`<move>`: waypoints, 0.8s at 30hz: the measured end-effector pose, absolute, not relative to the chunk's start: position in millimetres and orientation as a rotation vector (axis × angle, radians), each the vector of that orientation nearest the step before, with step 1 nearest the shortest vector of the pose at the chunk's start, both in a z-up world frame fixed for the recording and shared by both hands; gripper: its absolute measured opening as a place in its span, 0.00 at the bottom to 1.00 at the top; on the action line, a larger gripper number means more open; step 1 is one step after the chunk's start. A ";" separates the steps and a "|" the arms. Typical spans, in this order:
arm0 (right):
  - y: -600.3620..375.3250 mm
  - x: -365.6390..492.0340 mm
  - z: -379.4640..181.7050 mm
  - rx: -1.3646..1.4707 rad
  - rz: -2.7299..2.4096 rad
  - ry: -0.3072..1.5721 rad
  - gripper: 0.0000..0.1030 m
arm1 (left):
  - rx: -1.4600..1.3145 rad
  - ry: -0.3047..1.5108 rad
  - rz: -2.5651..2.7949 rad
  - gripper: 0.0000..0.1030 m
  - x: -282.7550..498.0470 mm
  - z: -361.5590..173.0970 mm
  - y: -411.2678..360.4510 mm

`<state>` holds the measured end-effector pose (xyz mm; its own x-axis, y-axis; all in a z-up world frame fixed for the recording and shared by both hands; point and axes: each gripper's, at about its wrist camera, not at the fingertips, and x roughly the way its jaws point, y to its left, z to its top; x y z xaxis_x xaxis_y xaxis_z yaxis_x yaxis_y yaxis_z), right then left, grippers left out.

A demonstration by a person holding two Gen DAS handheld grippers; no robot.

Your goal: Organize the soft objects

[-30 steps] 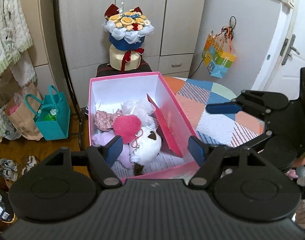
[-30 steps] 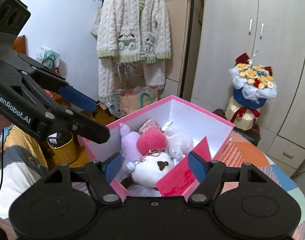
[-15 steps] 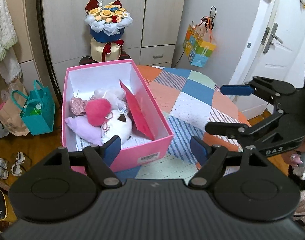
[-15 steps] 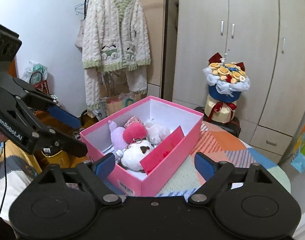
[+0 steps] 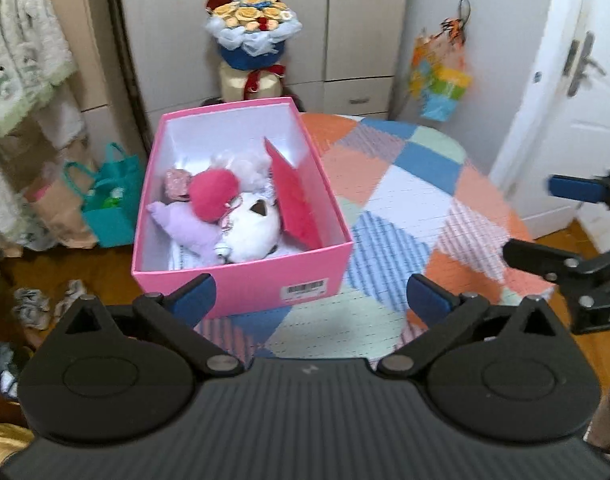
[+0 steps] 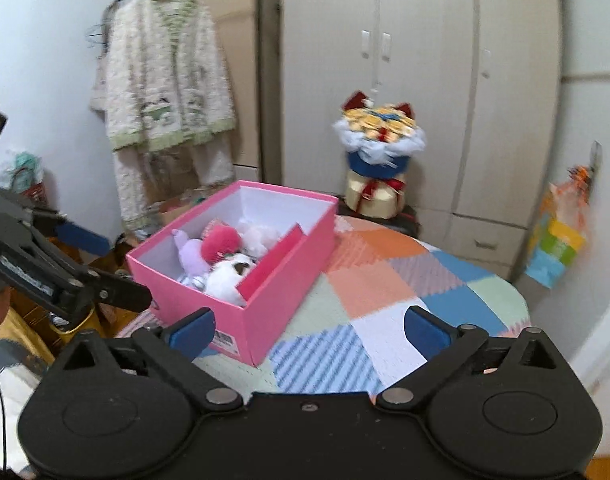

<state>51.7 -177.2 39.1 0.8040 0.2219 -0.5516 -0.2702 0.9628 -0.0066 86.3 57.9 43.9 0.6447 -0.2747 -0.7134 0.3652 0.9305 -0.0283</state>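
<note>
Soft toys (image 5: pixel 241 216) piled in pink box (image 5: pixel 245 280)

Pink box (image 5: pixel 241 280) – barcode sticker (image 5: pixel 307 289), print too small to read.

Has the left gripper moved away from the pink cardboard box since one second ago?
Yes. The left gripper, jaws just opened wide and empty, has backed away from the pink cardboard box, which now lies beyond its fingertips on the patchwork tablecloth.

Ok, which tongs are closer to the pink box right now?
Left, it seems. The left tongs face the pink box's near wall, close in; the right tongs sit off to its right above the patchwork table. Both have just been opening, empty.
</note>
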 end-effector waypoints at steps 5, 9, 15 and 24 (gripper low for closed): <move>-178.5 32.6 36.7 -0.126 0.182 0.570 0.99 | 0.199 0.666 -0.345 1.00 65.1 43.8 39.5; -189.7 24.0 34.8 -0.051 0.177 0.563 0.99 | 0.162 0.619 -0.340 1.00 56.6 40.1 30.0; -199.6 19.7 27.3 -0.005 0.126 0.545 0.99 | 0.121 0.554 -0.261 1.00 50.2 31.5 21.5; -203.8 23.3 12.4 0.041 0.015 0.559 0.99 | 0.100 0.502 -0.204 1.00 42.4 22.3 17.3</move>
